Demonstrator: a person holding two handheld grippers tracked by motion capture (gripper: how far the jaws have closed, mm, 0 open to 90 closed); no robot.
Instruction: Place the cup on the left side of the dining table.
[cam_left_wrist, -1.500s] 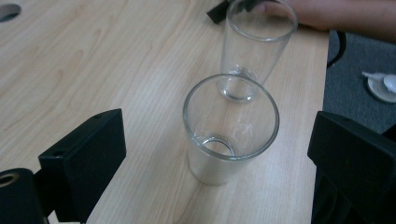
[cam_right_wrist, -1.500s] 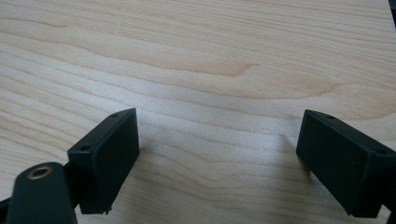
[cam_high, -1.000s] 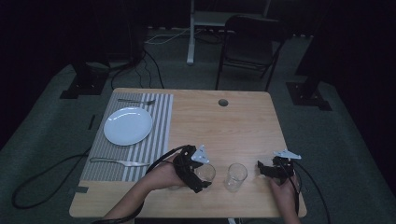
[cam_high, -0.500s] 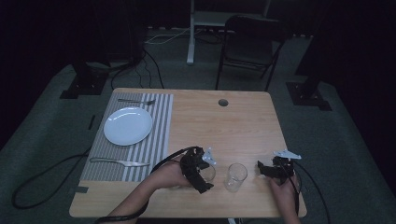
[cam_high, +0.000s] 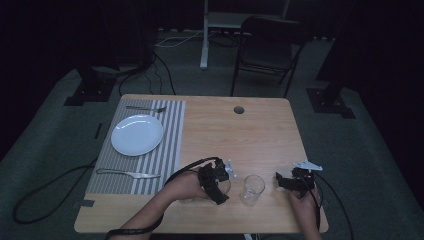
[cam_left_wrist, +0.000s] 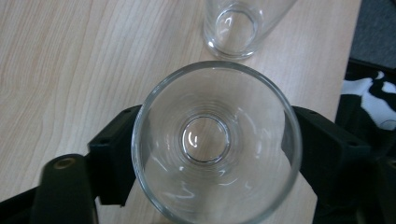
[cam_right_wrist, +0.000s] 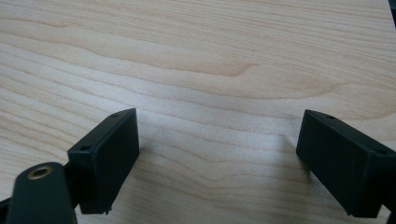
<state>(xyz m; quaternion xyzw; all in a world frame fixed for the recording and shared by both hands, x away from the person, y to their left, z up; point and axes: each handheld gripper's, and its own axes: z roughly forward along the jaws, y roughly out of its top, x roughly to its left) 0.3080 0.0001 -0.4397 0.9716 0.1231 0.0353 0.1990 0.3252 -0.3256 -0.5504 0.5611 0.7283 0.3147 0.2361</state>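
My left gripper (cam_high: 220, 183) is near the table's front edge, held from the left by a hand. Its two black jaws press on opposite sides of a clear drinking glass (cam_left_wrist: 215, 140), which I look straight down into in the left gripper view (cam_left_wrist: 215, 147). In the high view this glass (cam_high: 226, 187) is mostly hidden by the gripper. A second clear glass (cam_high: 251, 189) (cam_left_wrist: 232, 27) stands upright just to the right, apart from the first. Further right, my right gripper (cam_high: 279, 182) (cam_right_wrist: 219, 154) rests low over bare wood, jaws wide open and pointing toward the second glass.
A striped placemat (cam_high: 170, 150) on the table's left carries a white plate (cam_high: 137, 135), a fork (cam_high: 146, 108) behind it and a knife (cam_high: 127, 174) in front. A cable hole (cam_high: 239, 109) sits at the back. A dark chair (cam_high: 270, 45) stands beyond the table.
My left gripper has moved a little right and forward, bringing its jaws around the near glass. The right gripper and the second glass have stayed put.
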